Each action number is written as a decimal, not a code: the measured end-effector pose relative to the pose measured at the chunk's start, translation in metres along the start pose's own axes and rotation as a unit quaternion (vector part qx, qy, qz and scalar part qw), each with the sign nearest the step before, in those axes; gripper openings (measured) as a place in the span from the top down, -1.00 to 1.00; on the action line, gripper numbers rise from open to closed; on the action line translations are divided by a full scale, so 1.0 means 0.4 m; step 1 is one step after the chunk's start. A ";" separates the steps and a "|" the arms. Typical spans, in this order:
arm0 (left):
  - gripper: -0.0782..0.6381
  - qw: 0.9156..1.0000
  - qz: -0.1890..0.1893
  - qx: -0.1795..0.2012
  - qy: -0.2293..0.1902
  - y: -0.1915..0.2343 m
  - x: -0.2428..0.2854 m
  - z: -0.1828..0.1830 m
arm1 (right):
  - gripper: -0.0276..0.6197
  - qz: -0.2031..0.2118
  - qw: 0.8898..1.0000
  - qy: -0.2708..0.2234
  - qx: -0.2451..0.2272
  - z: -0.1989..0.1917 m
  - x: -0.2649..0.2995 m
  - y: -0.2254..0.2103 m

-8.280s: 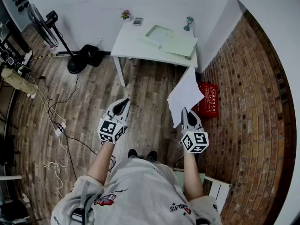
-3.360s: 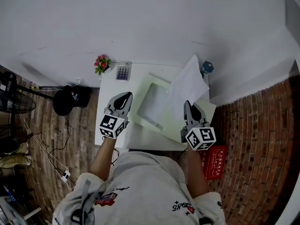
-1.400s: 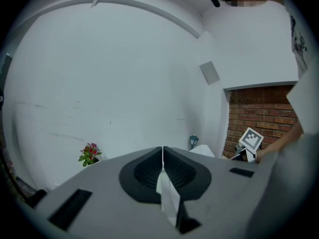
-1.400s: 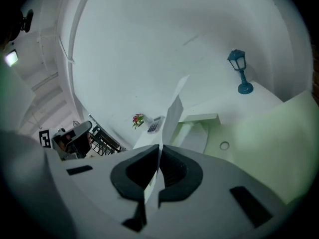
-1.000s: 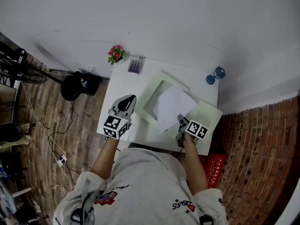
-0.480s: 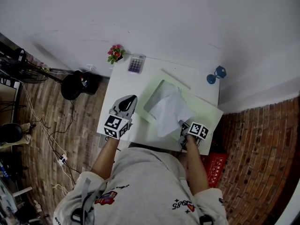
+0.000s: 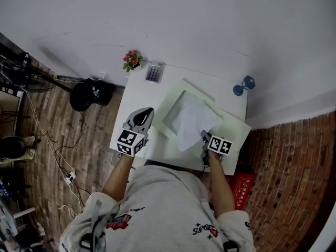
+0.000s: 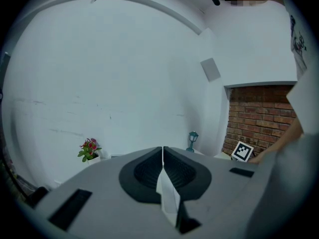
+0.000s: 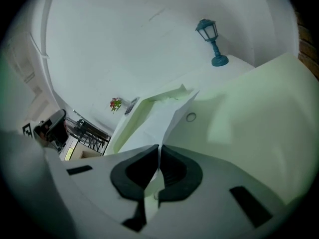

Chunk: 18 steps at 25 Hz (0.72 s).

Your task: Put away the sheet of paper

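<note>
Sheet of paper stretches up-left from my right claw, clamped on its near edge, over the green folder; left claw, clenched empty, is farther off.

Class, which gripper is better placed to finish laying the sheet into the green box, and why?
Right. The right gripper is shut on the sheet of paper, which lies over the green box. The left gripper is shut on nothing, off to the box's side.
</note>
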State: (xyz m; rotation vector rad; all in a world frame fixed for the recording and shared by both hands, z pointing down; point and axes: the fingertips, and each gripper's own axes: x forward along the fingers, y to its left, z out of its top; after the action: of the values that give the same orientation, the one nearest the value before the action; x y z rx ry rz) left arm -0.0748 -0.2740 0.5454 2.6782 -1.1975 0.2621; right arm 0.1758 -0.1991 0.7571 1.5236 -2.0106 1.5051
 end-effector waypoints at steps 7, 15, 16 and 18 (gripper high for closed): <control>0.71 1.000 0.010 -0.002 0.002 0.014 -0.013 -0.006 | 0.91 -0.005 0.999 0.013 -0.042 0.043 0.032 0.002; 0.71 1.000 0.018 -0.005 0.008 0.033 -0.025 -0.018 | 0.91 -0.021 0.996 0.033 -0.076 0.086 0.054 -0.026; 0.71 1.000 0.019 -0.006 0.009 0.036 -0.025 -0.018 | 0.91 -0.023 0.996 0.035 -0.078 0.091 0.056 -0.030; 0.71 1.000 0.021 -0.006 0.010 0.040 -0.026 -0.018 | 0.91 -0.027 0.995 0.037 -0.083 0.097 0.061 -0.040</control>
State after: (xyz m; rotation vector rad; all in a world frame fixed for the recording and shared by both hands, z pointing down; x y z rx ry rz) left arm -0.0942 -0.2754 0.5517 2.6366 -1.2452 0.2867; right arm 0.1928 -0.2440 0.7648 1.4246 -1.9807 1.3178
